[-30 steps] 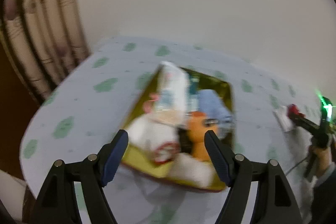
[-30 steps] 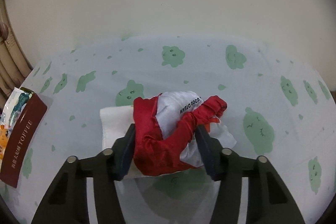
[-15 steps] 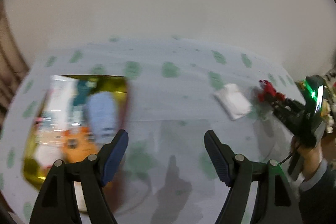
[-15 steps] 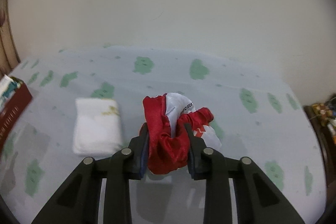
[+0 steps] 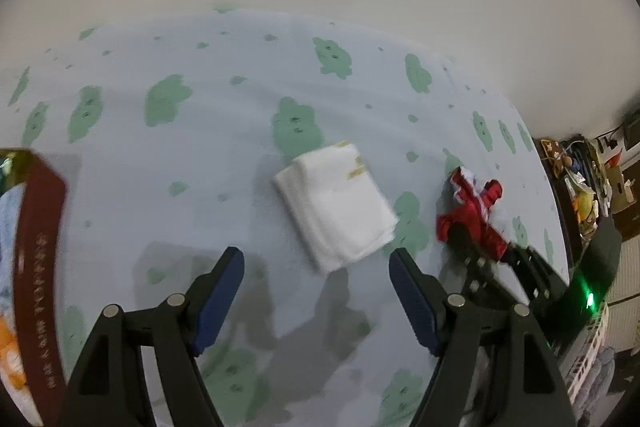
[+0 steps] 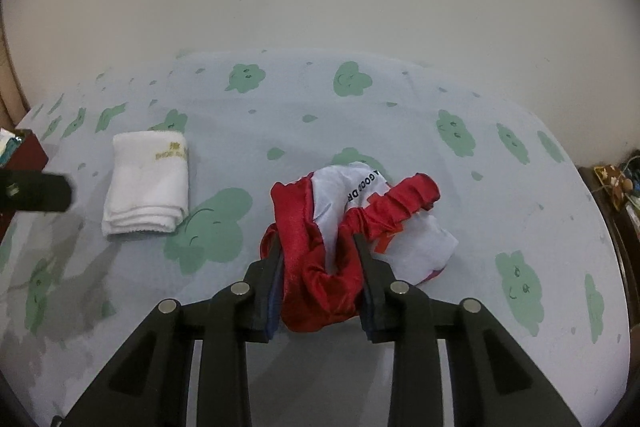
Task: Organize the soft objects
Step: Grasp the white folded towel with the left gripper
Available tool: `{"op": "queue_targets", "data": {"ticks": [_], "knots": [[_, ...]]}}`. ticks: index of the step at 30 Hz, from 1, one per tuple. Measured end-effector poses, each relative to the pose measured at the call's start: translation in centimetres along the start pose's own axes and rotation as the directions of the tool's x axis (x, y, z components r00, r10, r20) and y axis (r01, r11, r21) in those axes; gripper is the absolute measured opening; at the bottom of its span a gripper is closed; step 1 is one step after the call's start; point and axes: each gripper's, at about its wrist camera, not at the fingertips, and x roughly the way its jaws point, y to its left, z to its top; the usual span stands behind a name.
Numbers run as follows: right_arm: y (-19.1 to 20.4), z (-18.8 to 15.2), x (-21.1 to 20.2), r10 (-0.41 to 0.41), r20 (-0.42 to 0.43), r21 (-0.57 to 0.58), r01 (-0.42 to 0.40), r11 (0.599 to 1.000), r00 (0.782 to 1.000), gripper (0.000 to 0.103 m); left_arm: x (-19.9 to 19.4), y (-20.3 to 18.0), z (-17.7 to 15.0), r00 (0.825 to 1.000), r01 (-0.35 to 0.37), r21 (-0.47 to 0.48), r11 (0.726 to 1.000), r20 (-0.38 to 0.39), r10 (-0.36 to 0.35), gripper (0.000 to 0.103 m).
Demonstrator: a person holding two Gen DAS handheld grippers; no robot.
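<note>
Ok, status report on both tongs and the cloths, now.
Left tongs open, empty, above folded white towel. Right tongs opening slightly, pads pressing red-and-white cloth. Nothing in the way.

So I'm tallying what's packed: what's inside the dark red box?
Only a corner of the dark red box shows: light blue cloth and something orange inside. The rest lies out of frame.
</note>
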Motion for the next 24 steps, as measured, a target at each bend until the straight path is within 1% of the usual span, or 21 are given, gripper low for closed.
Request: {"op": "queue_targets", "data": {"ticks": [5,10,13,17,19,21,24], "knots": [[-0.4,-0.2,-0.1,0.018,-0.004,0.011,-0.018,1.000,1.000,0.032,1.8,-2.0,1.7,0.999,-0.047,0.018,0.999,-0.005,0.047,0.077],[-0.5,0.0,0.0,0.029,-0.006,0.018,-0.029,0.999,1.000,0.032,3.4,-2.6,2.8,0.995,-0.104,-0.059,0.993,-0.016,0.103,0.077],[-0.5,0.0,0.1,0.033,-0.007,0.019,-0.033,0.999,0.999,0.033,3.9,-2.9,3.2,0.994,-0.108,-0.087,0.990,-0.029,0.106,0.077],[-0.7,0.0,0.1,0.046,-0.009,0.028,-0.045,0.999,0.999,0.033,5.3,-2.5,3.3,0.986,-0.167,-0.139,0.976,-0.037,0.164,0.077],[-0.8,0.0,0.2,0.053,-0.009,0.035,-0.053,0.998,0.999,0.033,6.1,-1.9,3.1,0.983,-0.184,-0.173,0.968,-0.052,0.178,0.077],[-0.9,0.0,0.2,0.058,-0.010,0.038,-0.058,0.998,0.998,0.033,6.3,-2.1,2.9,0.980,-0.198,-0.163,0.967,-0.018,0.198,0.078],[-0.9,-0.1,0.2,0.063,-0.010,0.042,-0.062,0.997,0.998,0.034,6.7,-2.8,2.5,0.970,-0.240,-0.105,0.965,-0.002,0.241,0.078]]}}
